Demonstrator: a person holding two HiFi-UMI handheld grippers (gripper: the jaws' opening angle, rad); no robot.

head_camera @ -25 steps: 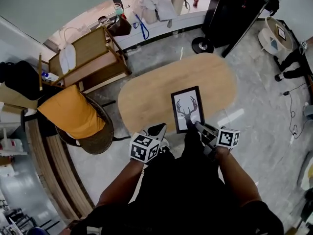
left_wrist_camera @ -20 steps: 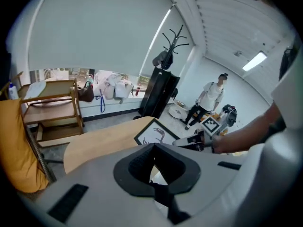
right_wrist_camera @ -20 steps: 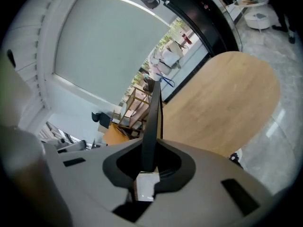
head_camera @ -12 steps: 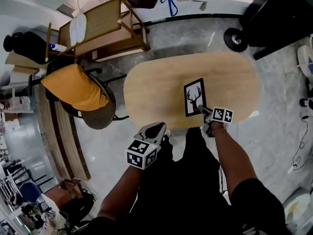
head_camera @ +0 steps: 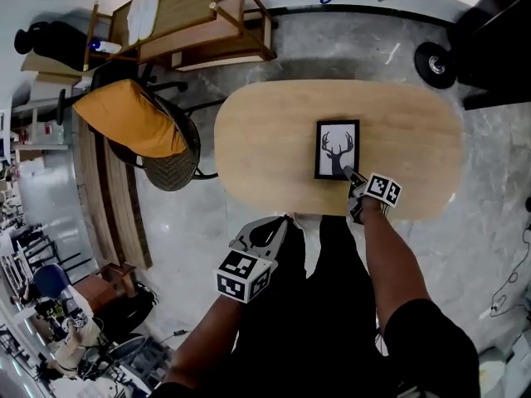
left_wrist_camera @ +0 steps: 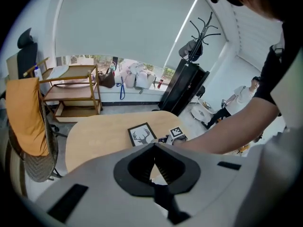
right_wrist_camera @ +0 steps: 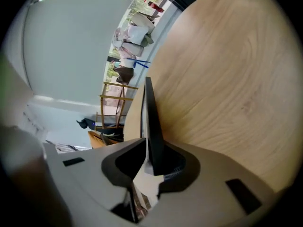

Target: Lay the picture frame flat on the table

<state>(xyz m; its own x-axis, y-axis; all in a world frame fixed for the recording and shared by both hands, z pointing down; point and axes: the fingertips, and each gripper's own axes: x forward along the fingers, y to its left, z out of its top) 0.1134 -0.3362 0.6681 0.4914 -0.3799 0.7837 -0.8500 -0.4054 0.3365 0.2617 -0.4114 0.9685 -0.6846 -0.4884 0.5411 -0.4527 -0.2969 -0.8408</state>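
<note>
The picture frame [head_camera: 337, 148], black-edged with a white print of a deer head, lies flat or nearly flat on the oval wooden table [head_camera: 265, 139], right of its middle. My right gripper [head_camera: 348, 173] is shut on the frame's near right corner. In the right gripper view the frame [right_wrist_camera: 150, 117] runs edge-on between the jaws, beside the tabletop [right_wrist_camera: 227, 79]. My left gripper [head_camera: 283, 220] hangs off the table's near edge, shut and holding nothing. The left gripper view looks past its own closed tips [left_wrist_camera: 154, 146] at the frame [left_wrist_camera: 142, 135].
A chair with an orange cushion [head_camera: 137, 118] stands left of the table, and a wooden cart [head_camera: 191, 15] behind it. A black wheeled base [head_camera: 436, 63] sits at the far right. A coat stand [left_wrist_camera: 201, 30] and a person [left_wrist_camera: 241, 96] are beyond the table.
The frame has gone down and farther onto the table, with my right gripper still shut on it. The left gripper has stayed by my body. My head view has shifted.
</note>
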